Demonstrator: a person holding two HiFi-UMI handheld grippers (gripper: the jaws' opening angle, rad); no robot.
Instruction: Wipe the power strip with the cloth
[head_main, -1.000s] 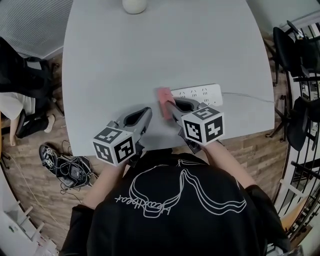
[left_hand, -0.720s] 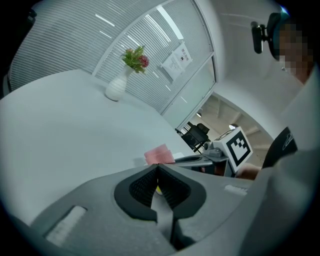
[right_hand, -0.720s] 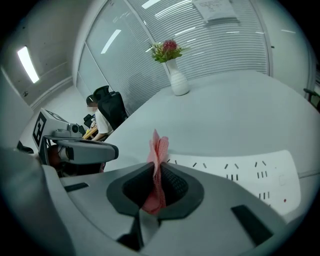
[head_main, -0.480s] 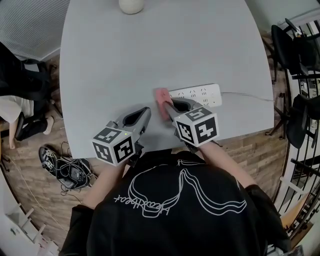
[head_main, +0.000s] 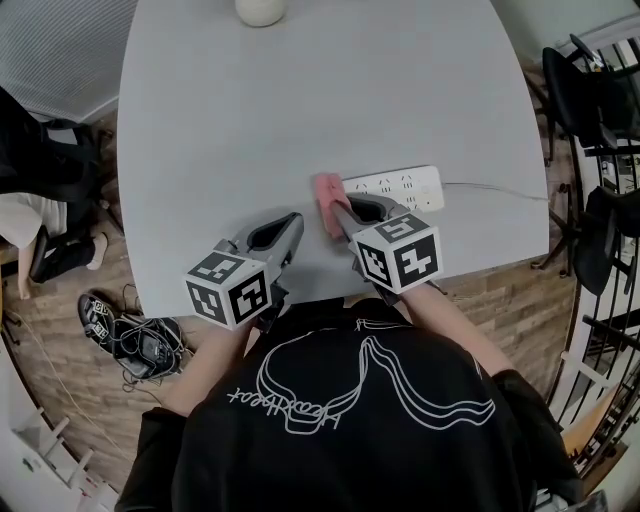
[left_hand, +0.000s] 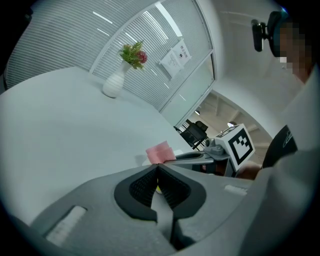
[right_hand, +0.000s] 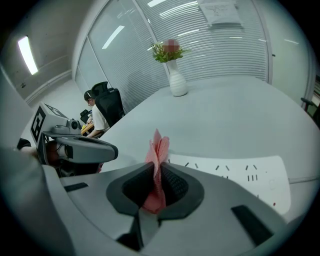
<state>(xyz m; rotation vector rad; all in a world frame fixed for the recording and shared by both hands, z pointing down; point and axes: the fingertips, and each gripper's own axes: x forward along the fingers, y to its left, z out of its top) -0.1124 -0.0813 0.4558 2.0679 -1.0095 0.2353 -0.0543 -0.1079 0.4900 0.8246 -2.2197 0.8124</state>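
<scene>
Right gripper (head_main: 336, 211) around cloth (head_main: 326, 190), beside power strip (head_main: 402, 186)

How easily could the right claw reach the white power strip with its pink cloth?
Probably yes: the right claw, shut on the pink cloth, sits beside the white power strip; nothing between.

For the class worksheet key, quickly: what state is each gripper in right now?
Left gripper: jaws closed, holding nothing.
Right gripper: jaws closed on the pink cloth.
</scene>
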